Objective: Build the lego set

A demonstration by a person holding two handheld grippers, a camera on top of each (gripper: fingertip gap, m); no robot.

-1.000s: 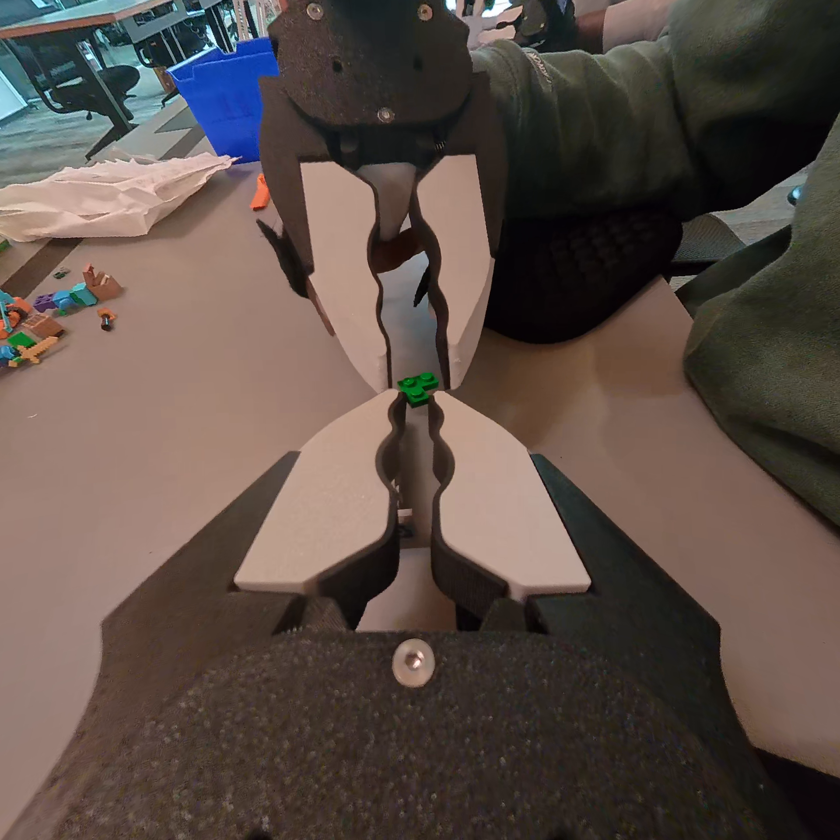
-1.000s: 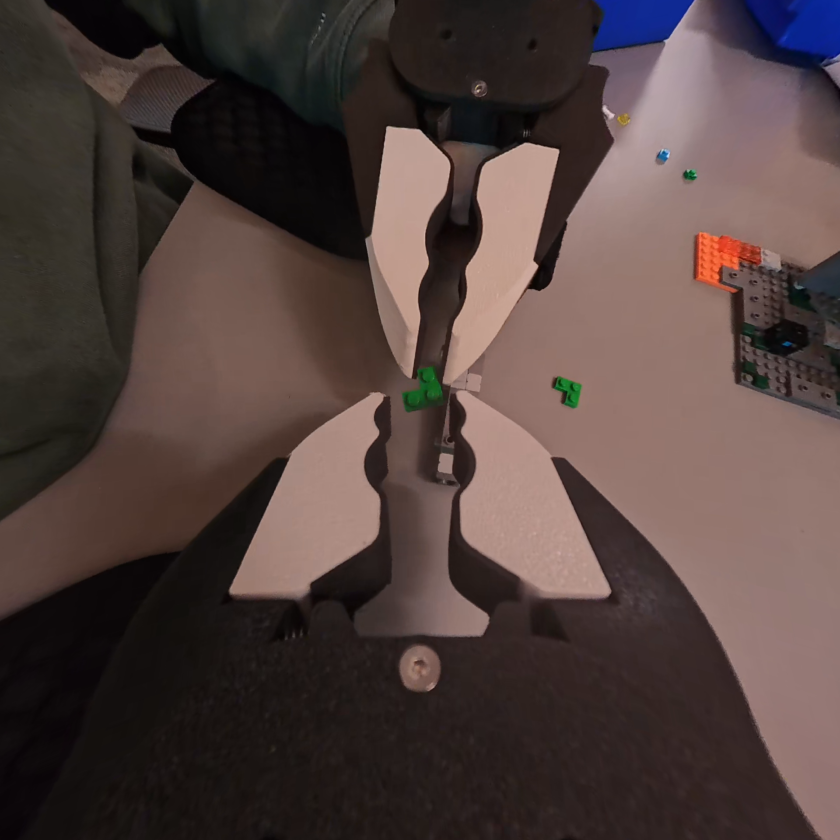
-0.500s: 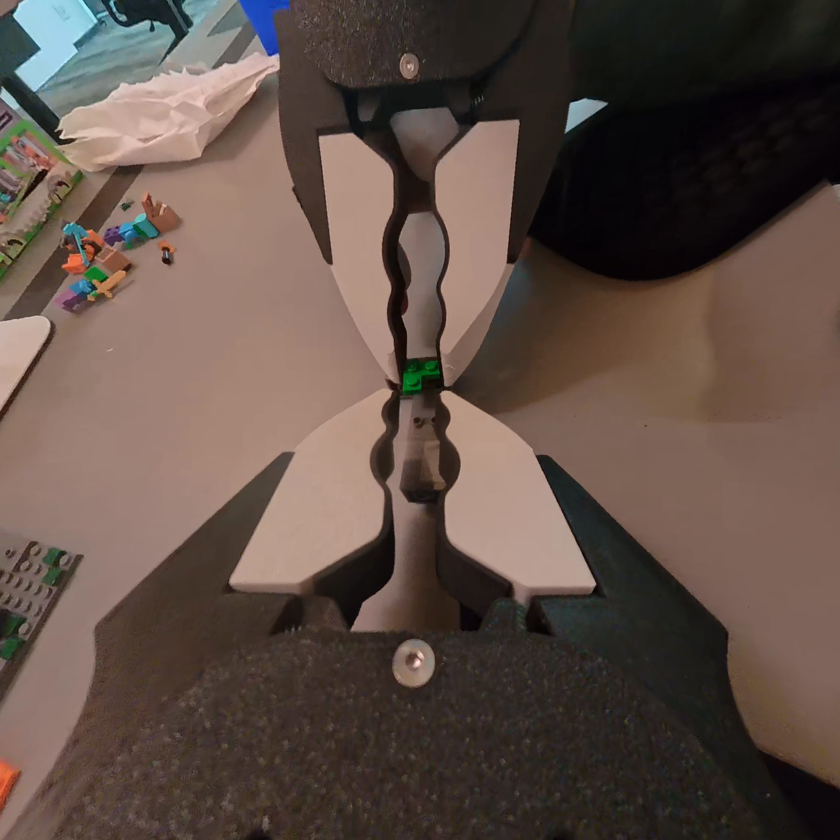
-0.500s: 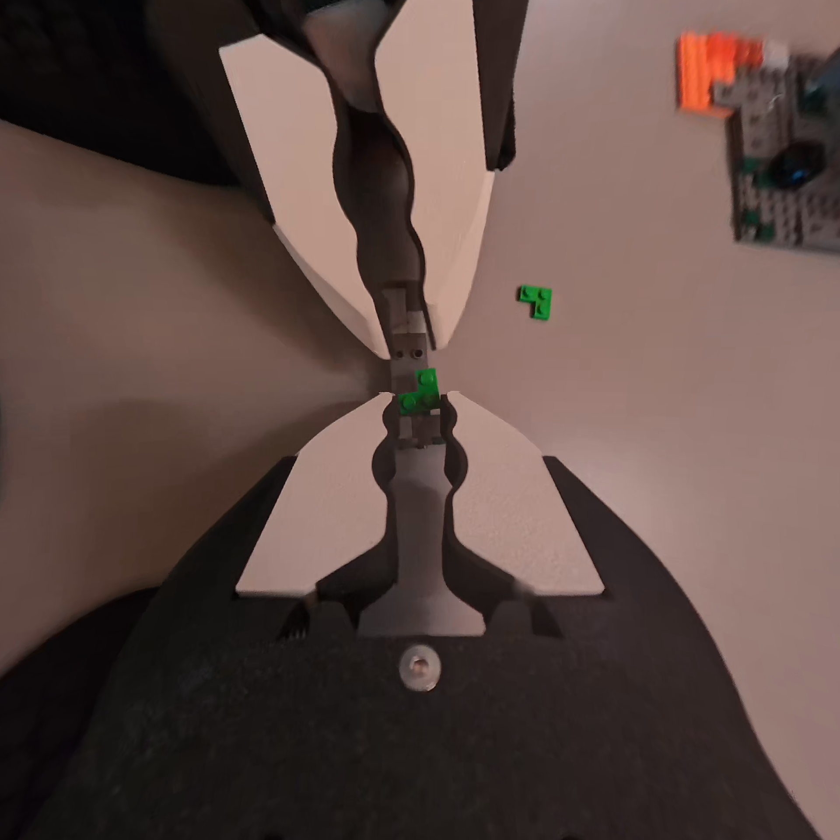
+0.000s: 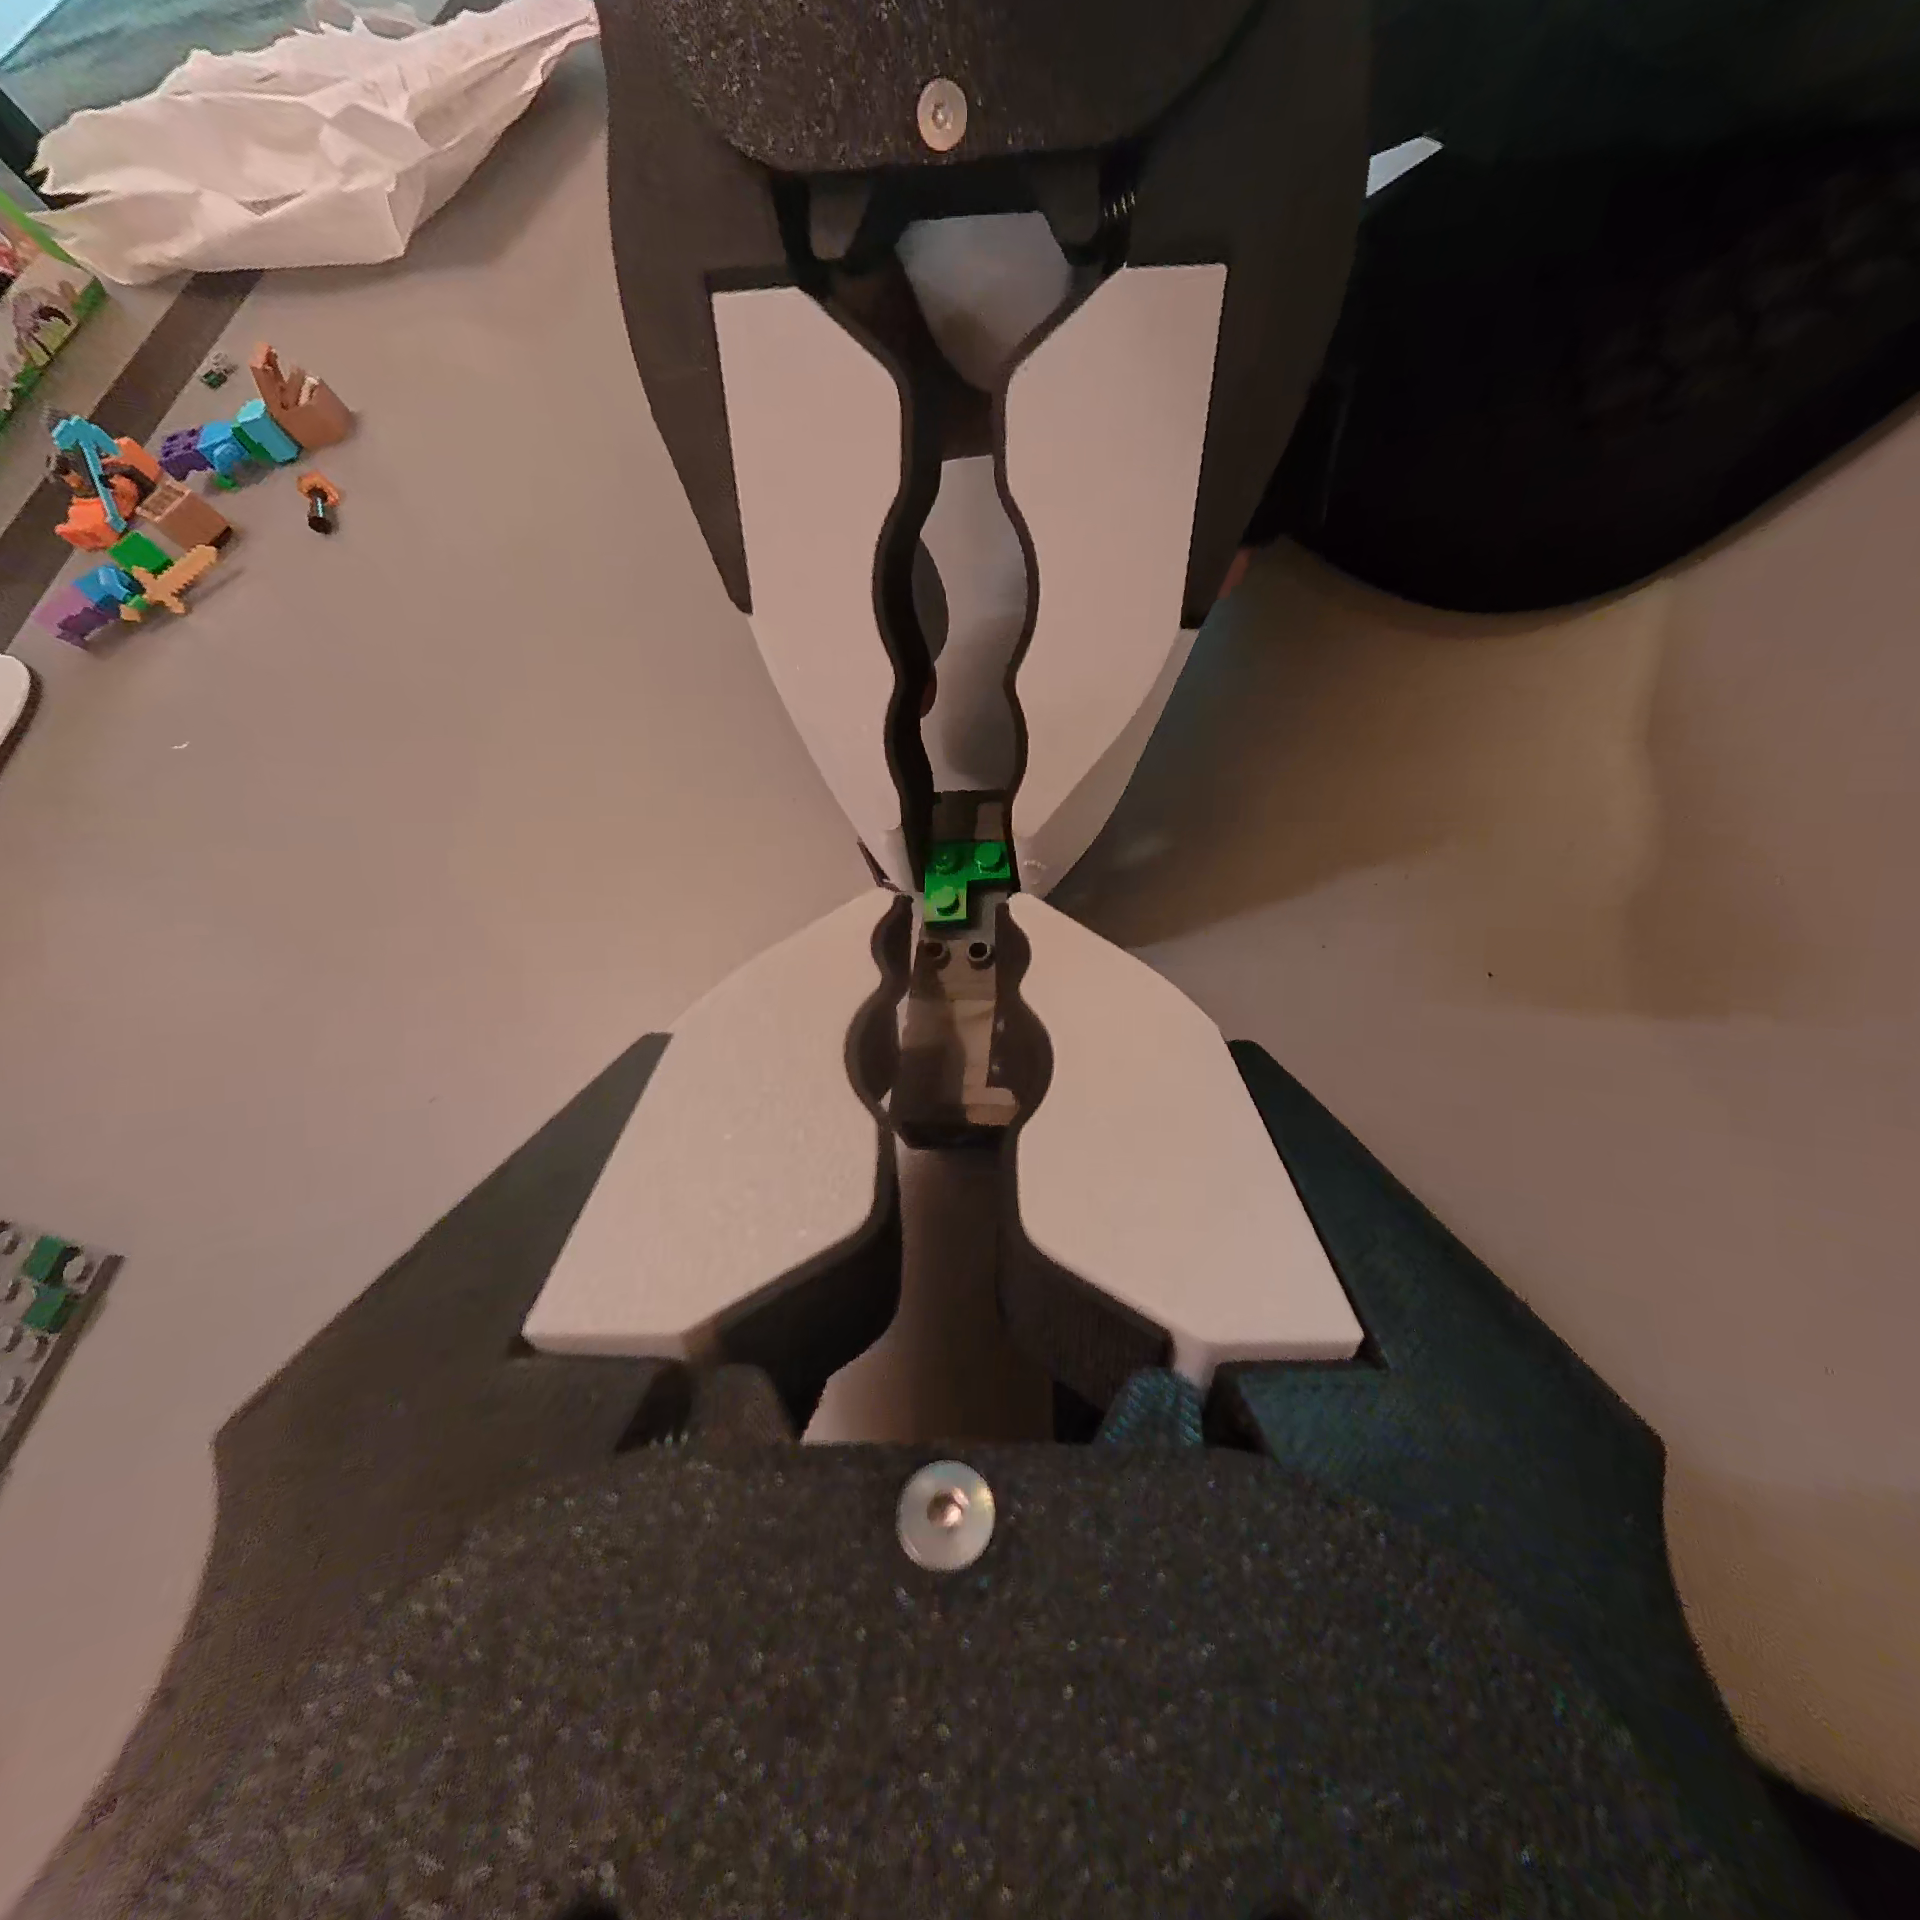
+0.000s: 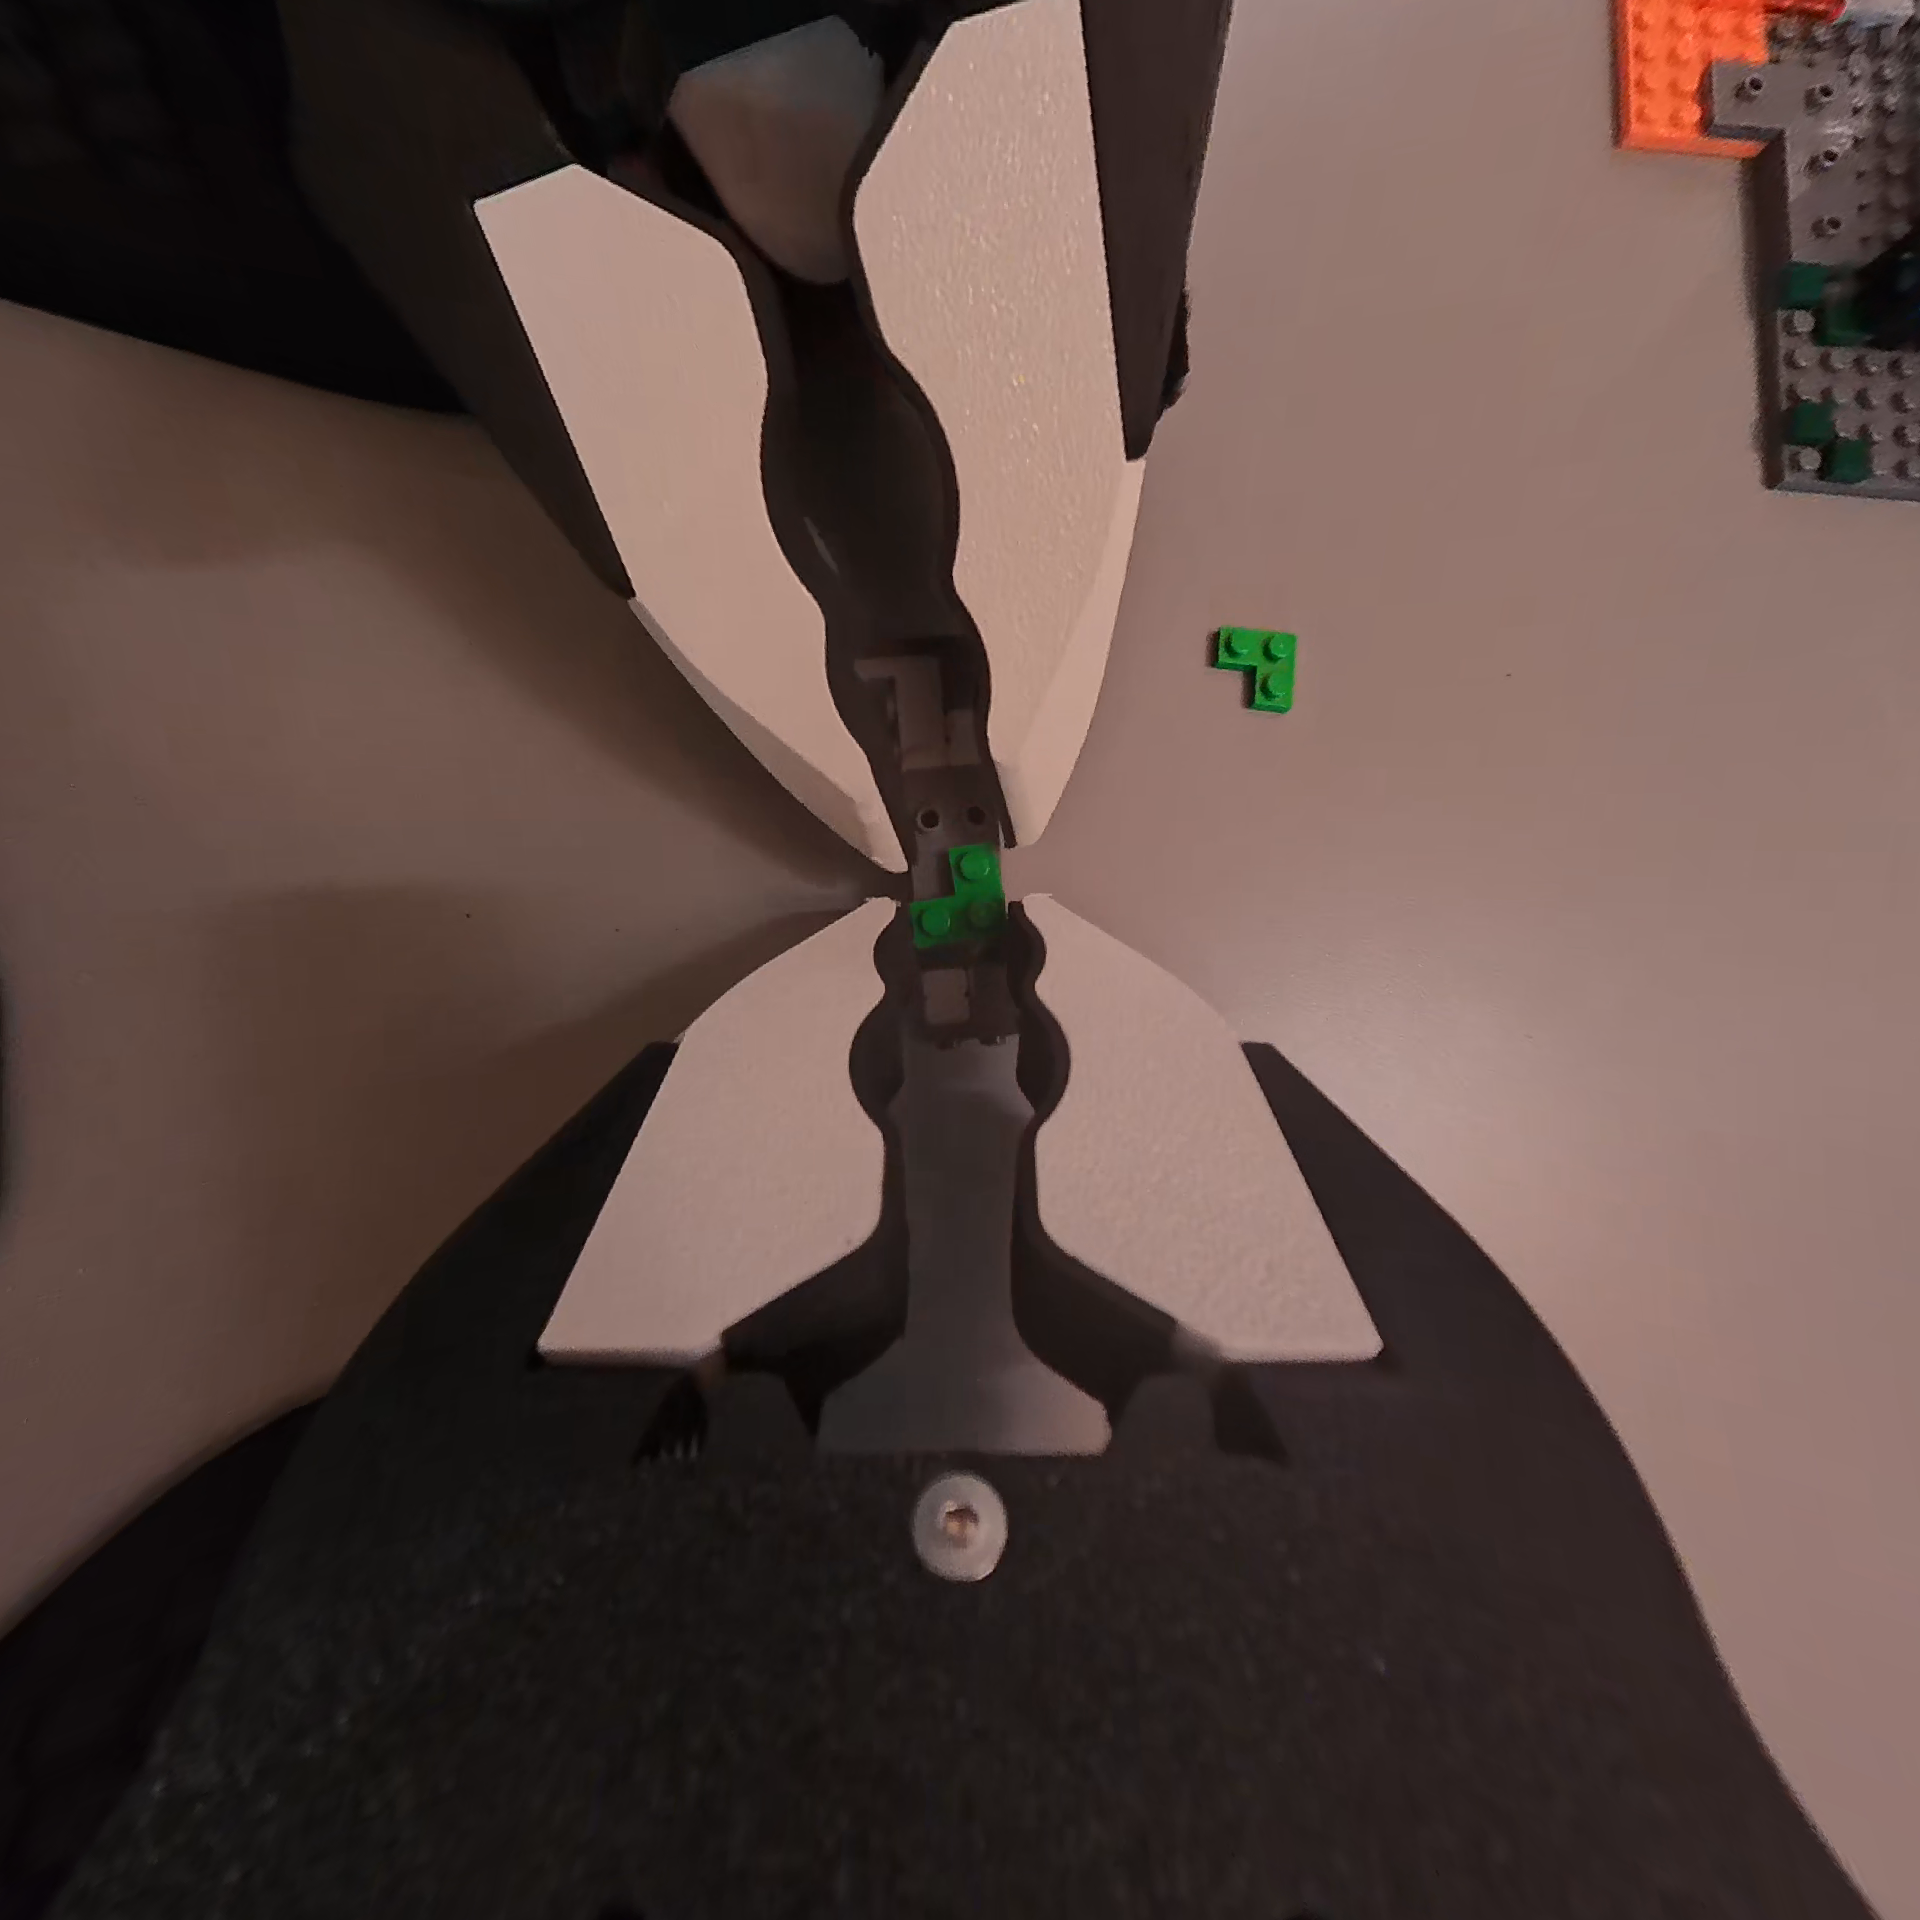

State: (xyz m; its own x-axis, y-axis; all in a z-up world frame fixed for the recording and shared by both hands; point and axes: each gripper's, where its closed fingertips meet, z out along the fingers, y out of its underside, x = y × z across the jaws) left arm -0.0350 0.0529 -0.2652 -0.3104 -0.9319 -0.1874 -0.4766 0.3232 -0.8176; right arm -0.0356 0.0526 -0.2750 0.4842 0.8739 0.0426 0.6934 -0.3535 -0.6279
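Mid-assembly: my left tool (image 5: 951,914) and right tool (image 6: 951,914) meet tip to tip above the counter (image 5: 468,831), both clamped narrow on a grey stack (image 5: 951,1029) bearing the green plate (image 5: 961,878). Next, I judge: press firmly, release one side.

— left gripper (image 5: 951,914)?
— pointing forward, low over the table, white fingers (image 5: 748,1143) drawn close, clamped on the grey-and-green piece (image 5: 961,883) near the tips.
— right gripper (image 6: 956,914)?
— facing the left one head-on, tip to tip, tips nearly touching. fingers (image 6: 1174,1174) also narrowed, pinching the other end of the same piece.
— tilt?
— roughly in line, the left skewed slightly in the right wrist view.
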